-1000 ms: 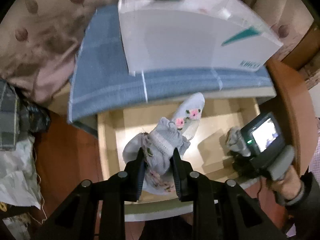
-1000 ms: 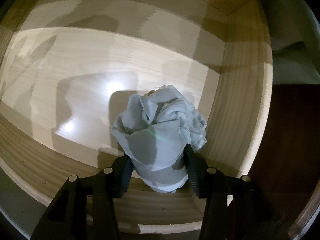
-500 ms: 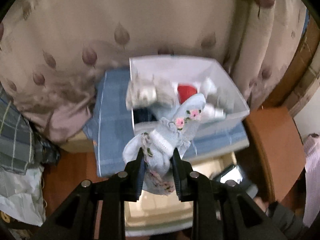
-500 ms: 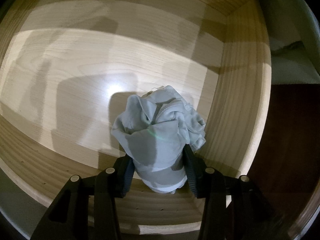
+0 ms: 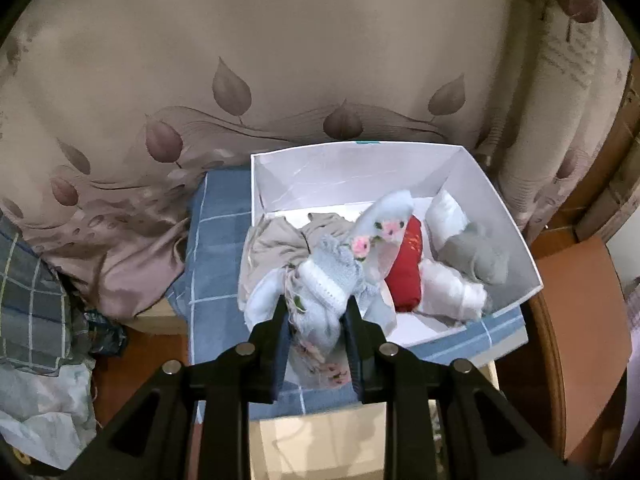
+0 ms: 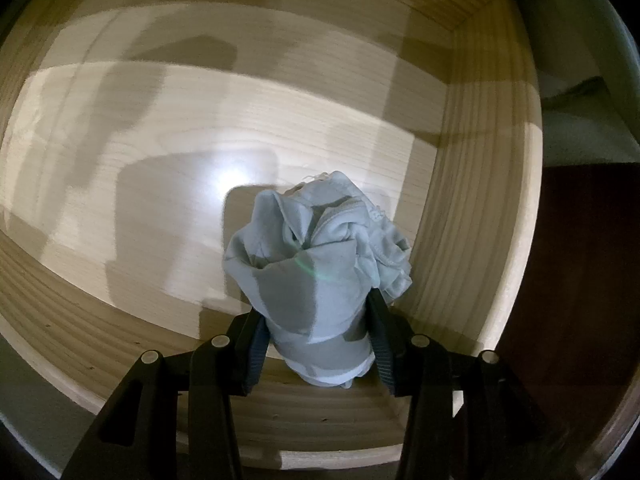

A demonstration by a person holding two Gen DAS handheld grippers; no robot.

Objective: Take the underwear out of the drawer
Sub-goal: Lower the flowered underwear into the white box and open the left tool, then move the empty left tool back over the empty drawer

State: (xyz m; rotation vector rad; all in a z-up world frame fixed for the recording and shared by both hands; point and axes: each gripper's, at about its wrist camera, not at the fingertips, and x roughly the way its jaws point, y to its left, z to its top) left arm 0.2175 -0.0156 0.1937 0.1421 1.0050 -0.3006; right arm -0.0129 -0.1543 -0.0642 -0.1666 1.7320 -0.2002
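My left gripper [image 5: 314, 308] is shut on pale blue floral underwear [image 5: 340, 272] and holds it up in front of a white box [image 5: 516, 240] that stands on a blue checked cloth [image 5: 216, 248]. The box holds several rolled garments, one red [image 5: 408, 272] and one grey [image 5: 476, 256]. My right gripper [image 6: 316, 320] is shut on a rolled pale grey underwear [image 6: 320, 264] inside the light wooden drawer [image 6: 480, 184], near its right wall and just above the bare drawer floor.
A beige leaf-print curtain [image 5: 280, 80] hangs behind the box. Clothes and bags [image 5: 36, 320] pile up at the left. A brown wooden surface [image 5: 576, 320] is at the right. The drawer's front edge [image 5: 332, 440] shows below the left gripper.
My left gripper has risen from the drawer with the floral underwear and now faces the white box. My right gripper has stayed shut on the grey roll, barely moving.
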